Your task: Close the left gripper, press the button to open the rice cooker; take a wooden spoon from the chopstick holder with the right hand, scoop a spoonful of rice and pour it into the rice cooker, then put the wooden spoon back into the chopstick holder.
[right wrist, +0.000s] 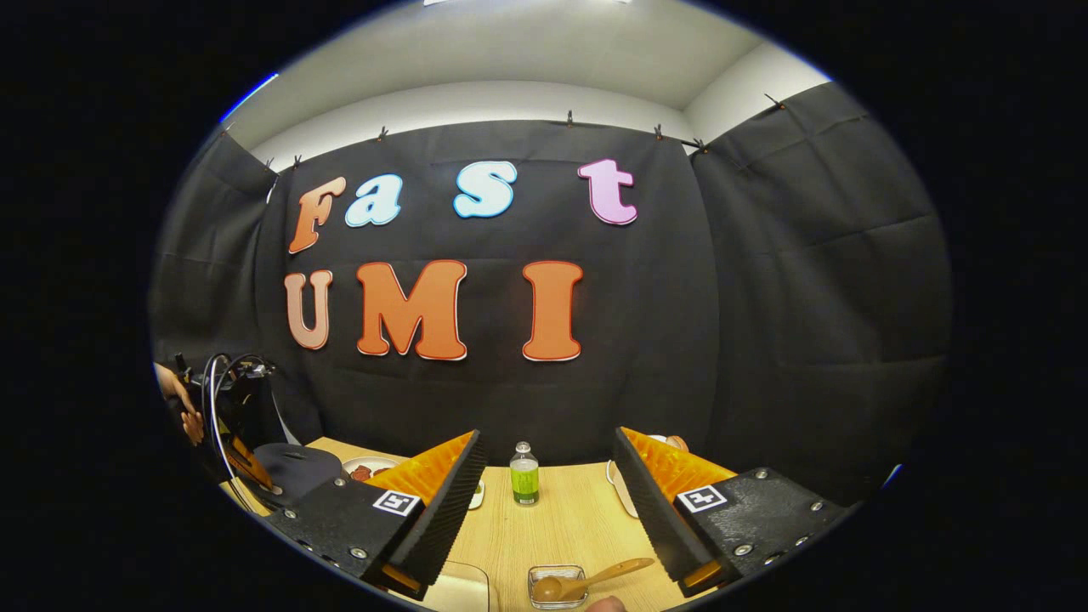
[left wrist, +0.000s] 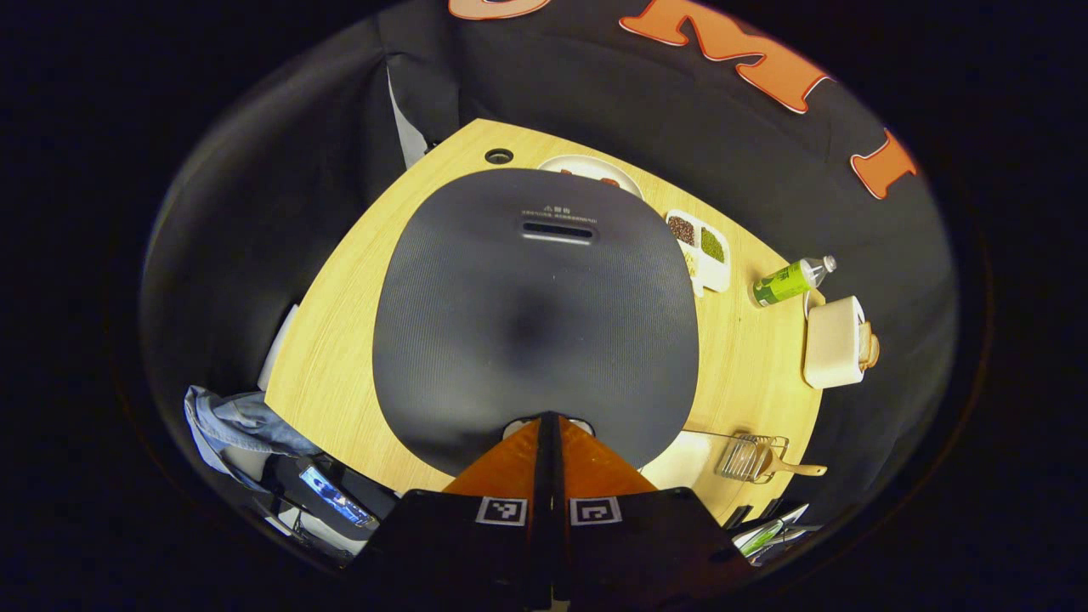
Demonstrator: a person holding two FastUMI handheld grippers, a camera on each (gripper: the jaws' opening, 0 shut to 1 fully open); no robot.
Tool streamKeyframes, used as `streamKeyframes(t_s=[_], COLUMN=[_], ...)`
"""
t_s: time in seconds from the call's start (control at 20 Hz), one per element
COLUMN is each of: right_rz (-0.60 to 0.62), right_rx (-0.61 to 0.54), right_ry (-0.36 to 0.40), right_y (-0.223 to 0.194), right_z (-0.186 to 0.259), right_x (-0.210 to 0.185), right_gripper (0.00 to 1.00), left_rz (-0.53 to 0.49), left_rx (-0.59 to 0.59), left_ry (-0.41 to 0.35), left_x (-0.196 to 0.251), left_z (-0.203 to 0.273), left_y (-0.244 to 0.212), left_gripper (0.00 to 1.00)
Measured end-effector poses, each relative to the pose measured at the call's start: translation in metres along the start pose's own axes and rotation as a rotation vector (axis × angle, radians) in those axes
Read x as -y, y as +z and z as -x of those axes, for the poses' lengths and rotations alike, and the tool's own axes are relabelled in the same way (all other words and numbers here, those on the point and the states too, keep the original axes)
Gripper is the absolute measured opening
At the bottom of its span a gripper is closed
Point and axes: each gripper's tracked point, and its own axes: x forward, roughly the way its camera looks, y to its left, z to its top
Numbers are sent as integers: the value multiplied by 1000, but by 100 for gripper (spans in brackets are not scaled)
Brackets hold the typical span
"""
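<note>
Two grippers are mine to steer, and they stand differently: my left gripper [left wrist: 548, 418] has its fingers pressed together with nothing between them, tips poised at the near edge of the rice cooker [left wrist: 535, 314], right where a pale button peeks out from under them; I cannot tell whether they touch it. My right gripper [right wrist: 548, 493] hangs wide apart and empty, looking across the table [right wrist: 552, 527] toward the black cloth wall. Below it, in the right gripper view, the wooden spoon [right wrist: 586, 580] lies tilted in the chopstick holder [right wrist: 557, 586], bowl down, handle sticking out to one side. I judge the spoon light, stiff and a bit slick, so the handle's free end is where I would pinch it. The cooker lid looks heavy and sprung, and its button should need a firm, square push. A green bottle [right wrist: 524, 474] stands farther back on the pale wood top.
</note>
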Motion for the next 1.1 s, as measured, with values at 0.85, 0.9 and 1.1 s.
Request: streamKeyframes(t_s=[0.85, 0.9, 1.1], right_rz=[36, 35, 26], right_rx=[-304, -319, -359], right_ry=[20, 25, 17], right_y=[-106, -111, -123], right_z=[-4, -4, -4], right_x=[4, 4, 12], right_gripper=[95, 95, 95], left_rz=[-181, -186, -236], left_rx=[916, 992, 1157], left_ry=[175, 193, 151], left_x=[12, 14, 38], left_z=[129, 149, 186], left_y=[79, 81, 74], left_gripper=[2, 5, 13])
